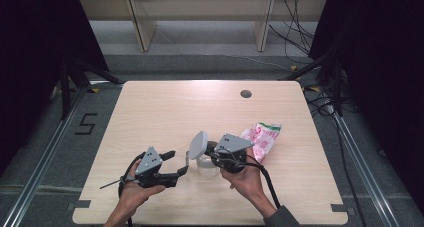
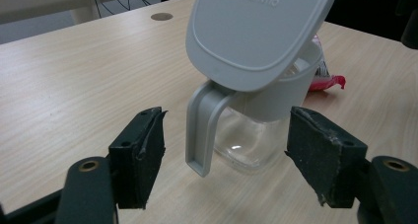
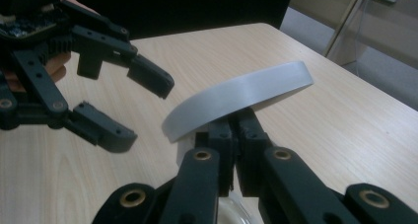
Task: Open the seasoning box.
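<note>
Your left gripper sits low at the near left of the pale wood-grain table, its two black jaws spread wide with nothing between the pads; in the left gripper view its worn, rubbery pads frame the jar's handle without touching it. The jar stands upright near the middle of the table's near half, just ahead of that gripper: a clear, smooth, rounded glass body with a matte grey plastic collar and a flat, looped grey handle that hangs down its side toward you. Its lid is a rounded-rectangle slab of the same grey plastic with a raised inner panel and moulded lettering, tilted up on edge over the jar's mouth. Your right gripper is clenched on the edge of that lid, the black jaws pressed close together around the thin plastic; in the right gripper view the lid's rim reads as a smooth, curved pale band above the jaws. From above, the right gripper hangs right at the jar, with the lid leaning away to its left. A crinkled pink-and-white plastic packet lies flat just beyond and to the right of the jar.
</note>
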Tool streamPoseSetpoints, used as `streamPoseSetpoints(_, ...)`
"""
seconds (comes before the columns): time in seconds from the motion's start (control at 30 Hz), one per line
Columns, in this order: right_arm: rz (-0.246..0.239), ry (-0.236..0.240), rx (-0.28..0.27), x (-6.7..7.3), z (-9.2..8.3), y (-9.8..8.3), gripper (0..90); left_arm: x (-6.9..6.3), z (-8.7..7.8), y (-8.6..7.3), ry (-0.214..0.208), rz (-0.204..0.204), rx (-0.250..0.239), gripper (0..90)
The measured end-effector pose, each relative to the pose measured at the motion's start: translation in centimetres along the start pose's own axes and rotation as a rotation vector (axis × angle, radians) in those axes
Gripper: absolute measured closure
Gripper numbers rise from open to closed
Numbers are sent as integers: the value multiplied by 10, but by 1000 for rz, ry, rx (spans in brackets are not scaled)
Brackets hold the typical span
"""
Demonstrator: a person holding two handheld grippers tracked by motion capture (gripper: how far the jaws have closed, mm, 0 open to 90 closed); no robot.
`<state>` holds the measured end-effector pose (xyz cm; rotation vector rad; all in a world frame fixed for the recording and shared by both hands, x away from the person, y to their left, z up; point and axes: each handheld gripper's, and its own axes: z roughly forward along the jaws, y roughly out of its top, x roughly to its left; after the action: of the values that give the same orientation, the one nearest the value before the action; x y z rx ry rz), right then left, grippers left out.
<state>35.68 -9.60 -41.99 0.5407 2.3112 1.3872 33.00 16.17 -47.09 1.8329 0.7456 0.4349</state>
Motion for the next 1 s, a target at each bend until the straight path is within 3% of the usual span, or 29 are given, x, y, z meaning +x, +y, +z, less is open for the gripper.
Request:
streamPoseSetpoints(0.23,-15,8,-6,6,7,4,867,1,-1,-6,2,-12,3,291)
streamPoseSetpoints(0.43,18,21,-9,9,10,3,861,1,3,-10,-6,-14,16,284)
streamPoseSetpoints(0.53,-18,22,-11,12,12,4,856,0,3,-11,-2,-14,26,281)
streamPoseSetpoints(0.7,-16,18,-6,8,7,4,843,1,2,-11,1,-11,26,280)
streamPoseSetpoints(0.77,6,-16,-21,3,0,3,826,1,2,-12,-5,-21,16,274)
streamPoseSetpoints(0.8,-7,-16,-19,-1,-5,1,813,1,1,-13,-5,-17,15,274)
streamPoseSetpoints(0.87,24,-59,-16,-9,-18,-6,760,1,0,-14,3,-15,22,269)
streamPoseSetpoints(0.93,89,-120,-12,-19,-32,-19,676,1,0,-15,5,-13,33,260)
streamPoseSetpoints(0.97,80,-149,-11,-27,-39,-26,631,0,0,-16,3,-15,31,258)
streamPoseSetpoints(1.0,135,-155,5,-32,-46,-34,599,-1,1,-16,-3,-25,30,254)
